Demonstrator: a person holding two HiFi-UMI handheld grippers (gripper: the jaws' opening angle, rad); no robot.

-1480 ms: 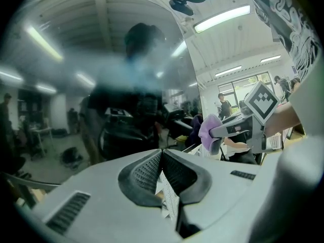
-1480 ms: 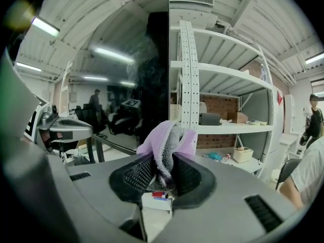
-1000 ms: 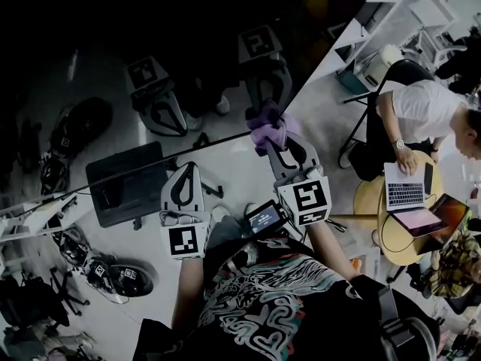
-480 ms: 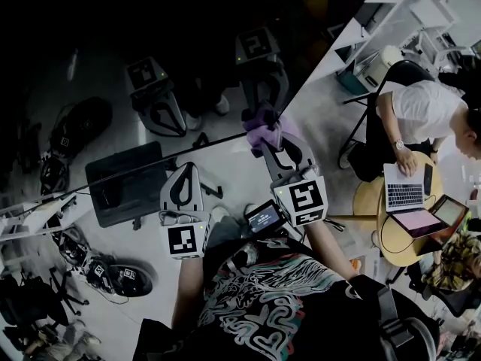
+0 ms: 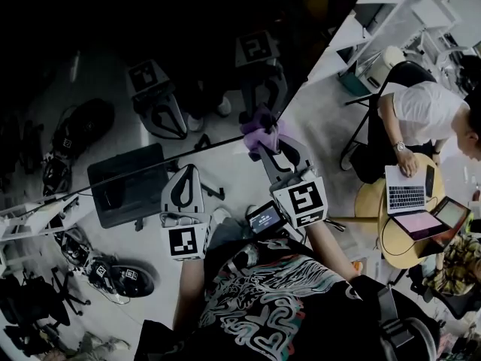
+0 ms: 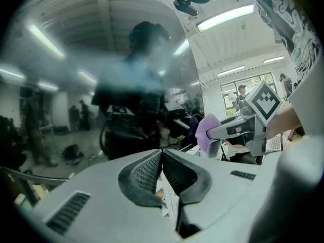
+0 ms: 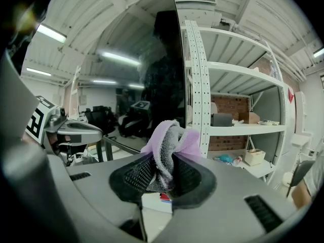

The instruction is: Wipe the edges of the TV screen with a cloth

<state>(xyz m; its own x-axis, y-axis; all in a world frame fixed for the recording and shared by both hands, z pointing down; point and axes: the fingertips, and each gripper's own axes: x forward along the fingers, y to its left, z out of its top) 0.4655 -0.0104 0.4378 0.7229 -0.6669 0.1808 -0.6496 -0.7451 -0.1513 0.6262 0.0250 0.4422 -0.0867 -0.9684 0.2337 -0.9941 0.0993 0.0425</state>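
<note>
Where your right gripper (image 5: pixel 267 143) sits: pinching the purple cloth (image 5: pixel 259 128) at the TV screen's (image 5: pixel 150 66) lower right corner.
Left gripper (image 5: pixel 186 171): pressed together, empty, below the bottom edge.
Room: open floor (image 5: pixel 319 122) rightward.

Fluffy terry cloth (image 7: pixel 164 146), glossy mirror-like TV screen (image 5: pixel 90 66), ribbed matt fingers (image 7: pixel 134 176)

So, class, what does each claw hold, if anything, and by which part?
The right claw grips the purple cloth by a bunched fold. The left claw is shut, empty.
</note>
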